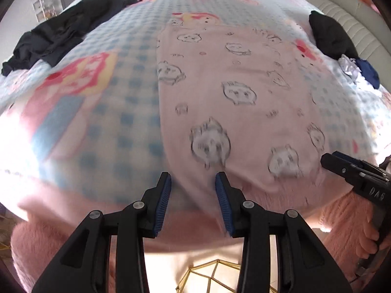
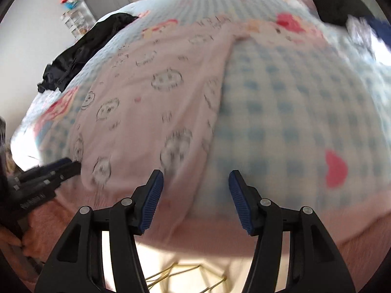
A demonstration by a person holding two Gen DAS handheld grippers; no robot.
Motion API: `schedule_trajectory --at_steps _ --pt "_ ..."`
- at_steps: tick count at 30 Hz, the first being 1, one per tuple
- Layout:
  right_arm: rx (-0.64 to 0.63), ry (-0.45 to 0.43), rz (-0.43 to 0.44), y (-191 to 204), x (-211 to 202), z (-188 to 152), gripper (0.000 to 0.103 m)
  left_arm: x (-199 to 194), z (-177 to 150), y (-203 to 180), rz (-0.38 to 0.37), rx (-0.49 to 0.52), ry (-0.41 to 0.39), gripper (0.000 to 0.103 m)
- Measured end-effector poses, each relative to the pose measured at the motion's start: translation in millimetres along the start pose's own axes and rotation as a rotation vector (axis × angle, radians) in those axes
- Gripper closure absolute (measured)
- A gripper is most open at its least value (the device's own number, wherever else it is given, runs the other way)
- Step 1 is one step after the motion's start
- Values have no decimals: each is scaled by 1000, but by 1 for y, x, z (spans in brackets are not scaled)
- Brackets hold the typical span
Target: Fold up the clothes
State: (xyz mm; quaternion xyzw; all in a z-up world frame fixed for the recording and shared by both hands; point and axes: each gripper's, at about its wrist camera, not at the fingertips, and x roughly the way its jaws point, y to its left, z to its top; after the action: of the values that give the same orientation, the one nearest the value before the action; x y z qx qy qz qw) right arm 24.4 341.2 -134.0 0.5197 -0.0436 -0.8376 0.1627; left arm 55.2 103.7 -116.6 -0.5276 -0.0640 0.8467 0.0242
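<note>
Left wrist view: a bed point(image 1: 127, 112) under a blue-checked cover fills the frame. Far to the left of the fingers, near the bed's edge, a dark heap point(image 1: 61, 34) of clothing lies crumpled. The left gripper point(image 1: 193, 188) hangs over the near edge with its blue pads point(image 1: 162, 200) spread and nothing between them. Straight beyond the fingertips lies a pink garment point(image 1: 232, 92) printed with small cartoon faces, spread flat on the cover and reaching almost to the gripper. Further right, the right gripper point(image 1: 347, 171) enters from the frame's edge, beside the garment's near corner. Far beyond it, by a pale headboard point(image 1: 342, 7), sits a black bundle point(image 1: 330, 36) with some blue and white cloth just beside it.

In the right wrist view, the left gripper shows at the left edge, blurred. The garment lies ahead and to the left of the right gripper's fingers, which are spread wide and empty over the checked cover near the bed's edge.
</note>
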Motion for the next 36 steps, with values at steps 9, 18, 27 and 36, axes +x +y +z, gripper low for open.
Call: schedule_trajectory --at_steps 9,18,27,36 --pt "48 35 55 -4 -7 -38 45 11 -33 29 -297 -235 -1 63" --pt "62 32 83 -4 -1 -44 44 31 -47 43 -447 -370 -2 62" --pt "65 48 157 -1 1 -44 60 30 -45 37 -488 -352 -36 72" --pt "-7 53 80 22 14 -39 59 35 -43 35 -456 -339 -43 69"
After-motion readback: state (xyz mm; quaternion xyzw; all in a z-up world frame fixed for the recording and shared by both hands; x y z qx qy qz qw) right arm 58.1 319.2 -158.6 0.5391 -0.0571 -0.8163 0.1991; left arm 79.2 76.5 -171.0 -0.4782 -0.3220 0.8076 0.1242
